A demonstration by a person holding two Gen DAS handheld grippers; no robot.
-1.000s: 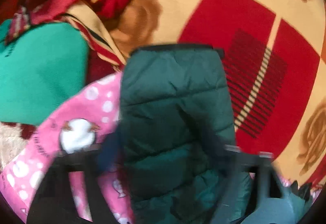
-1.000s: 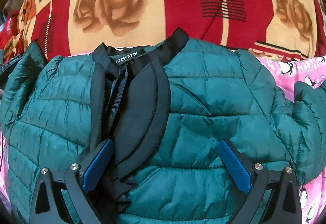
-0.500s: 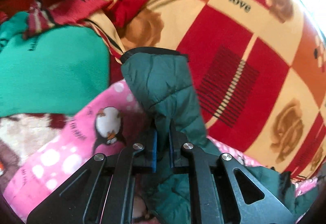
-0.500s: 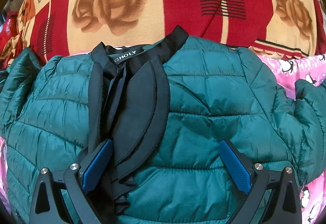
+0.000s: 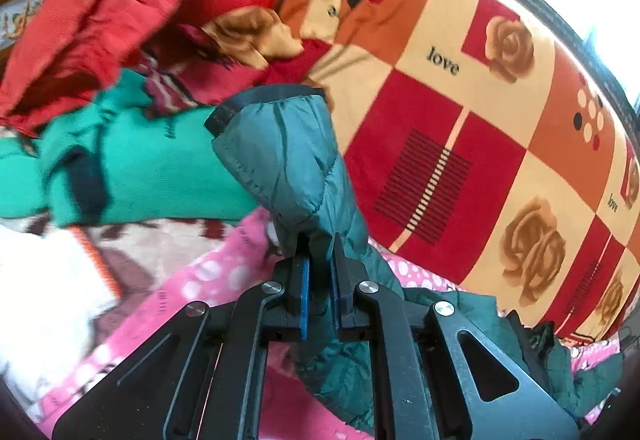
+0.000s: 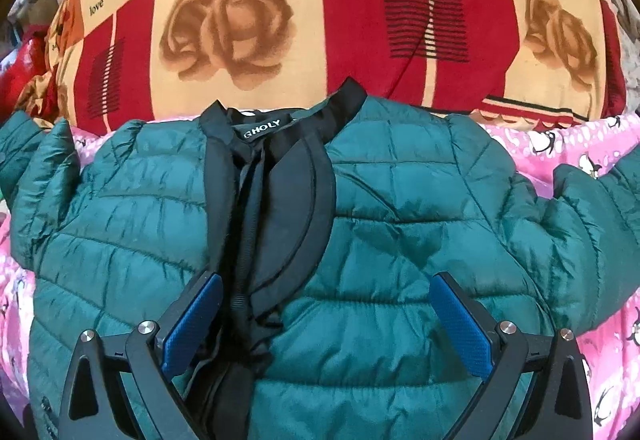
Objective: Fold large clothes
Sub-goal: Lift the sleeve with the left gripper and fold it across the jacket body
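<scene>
A dark green quilted puffer jacket (image 6: 400,224) lies front up on the bed, its black collar and zipper placket (image 6: 276,200) open toward the far side. My right gripper (image 6: 326,314) is open and hovers low over the jacket's chest, its blue pads wide apart. My left gripper (image 5: 319,280) is shut on the jacket's left sleeve (image 5: 288,164) and holds it lifted, its black cuff pointing up. That sleeve also shows at the left edge of the right wrist view (image 6: 28,144).
A red, cream and orange rose blanket (image 6: 320,20) covers the bed beyond the jacket. A pink penguin-print blanket (image 6: 560,144) lies under it. In the left wrist view a green garment (image 5: 152,168) and a heap of red clothes (image 5: 120,8) lie at the left.
My left gripper closed on the sleeve and lifted it up and back. The right gripper and the jacket body have hardly moved.
</scene>
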